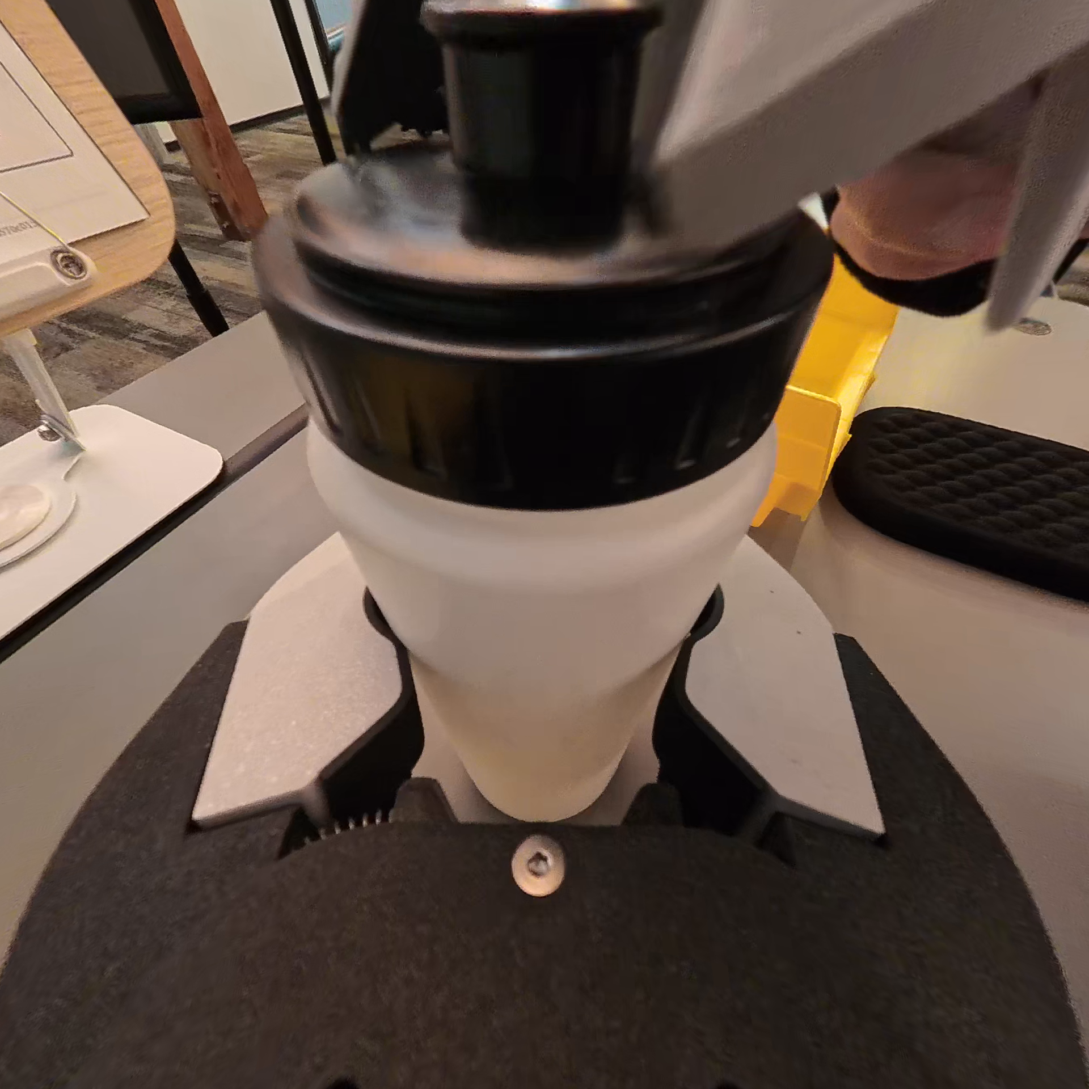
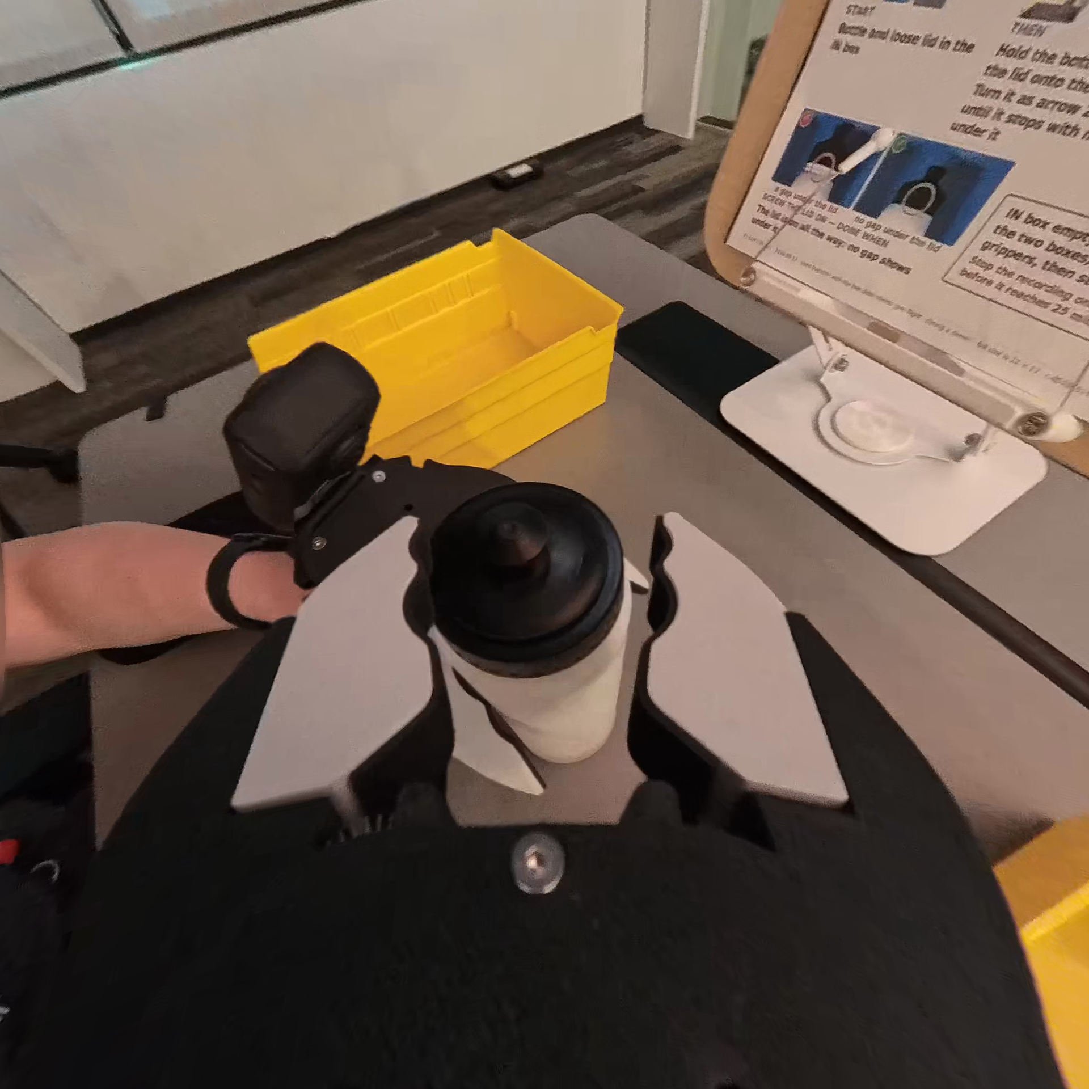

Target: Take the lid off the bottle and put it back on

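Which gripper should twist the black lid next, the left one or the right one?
Probably the right gripper: it is open, its fingers either side of the black lid. The left gripper is shut on the white bottle, steadying it.

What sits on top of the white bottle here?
A black lid with a spout caps the white bottle, standing on the table. The lid covers the bottle's mouth, so its inside is hidden.

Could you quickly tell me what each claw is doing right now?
Left claw: closed on the white bottle.
Right claw: open around the black lid, not gripping.
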`<state>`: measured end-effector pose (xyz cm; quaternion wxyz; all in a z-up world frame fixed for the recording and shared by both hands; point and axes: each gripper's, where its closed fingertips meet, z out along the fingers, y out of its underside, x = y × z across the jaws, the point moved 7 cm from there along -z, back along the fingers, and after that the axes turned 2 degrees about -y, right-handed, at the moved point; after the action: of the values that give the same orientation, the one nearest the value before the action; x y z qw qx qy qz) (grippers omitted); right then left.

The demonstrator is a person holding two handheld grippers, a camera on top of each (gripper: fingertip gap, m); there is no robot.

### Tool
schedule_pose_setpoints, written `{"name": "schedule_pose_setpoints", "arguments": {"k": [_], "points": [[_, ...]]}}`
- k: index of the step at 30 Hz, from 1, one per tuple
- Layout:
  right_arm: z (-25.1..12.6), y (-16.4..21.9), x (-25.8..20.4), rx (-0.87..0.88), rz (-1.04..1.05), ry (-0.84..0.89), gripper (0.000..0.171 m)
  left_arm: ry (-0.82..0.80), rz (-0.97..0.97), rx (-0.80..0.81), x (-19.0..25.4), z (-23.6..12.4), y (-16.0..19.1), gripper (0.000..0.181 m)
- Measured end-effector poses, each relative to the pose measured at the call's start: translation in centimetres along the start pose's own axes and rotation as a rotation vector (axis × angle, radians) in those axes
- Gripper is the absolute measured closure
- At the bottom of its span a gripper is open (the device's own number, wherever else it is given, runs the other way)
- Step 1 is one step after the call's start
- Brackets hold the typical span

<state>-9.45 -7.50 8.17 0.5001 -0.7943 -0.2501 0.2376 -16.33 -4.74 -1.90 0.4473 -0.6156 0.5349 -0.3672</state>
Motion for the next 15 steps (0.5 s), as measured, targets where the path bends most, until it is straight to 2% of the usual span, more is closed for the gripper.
{"name": "schedule_pose_setpoints", "arguments": {"k": [2,4,7,9,12,15], "points": [[-0.6,0.1,0.4,-0.003,-0.025,-0.051,0.097,0.011,-0.005,0.005,-0.2,0.0,0.0,0.082],[-0.6,0.6,0.3,-0.084,-0.085,-0.073,0.094,0.019,-0.003,0.003,-0.3,0.0,0.0,0.082],[-0.3,0.5,-0.1,-0.125,-0.162,-0.064,0.104,0.018,-0.009,0.000,-0.4,0.1,0.0,0.082],[0.0,0.5,-0.2,-0.122,-0.155,-0.028,0.103,0.008,-0.017,-0.001,-0.4,0.1,0.0,0.082],[0.0,0.6,-0.8,-0.107,-0.096,0.079,0.103,-0.044,-0.035,-0.012,-0.3,0.2,0.0,0.082],[0.4,0.9,-1.8,-0.038,0.040,0.283,0.103,-0.086,-0.056,-0.020,-0.4,0.2,-0.1,0.082]]}}
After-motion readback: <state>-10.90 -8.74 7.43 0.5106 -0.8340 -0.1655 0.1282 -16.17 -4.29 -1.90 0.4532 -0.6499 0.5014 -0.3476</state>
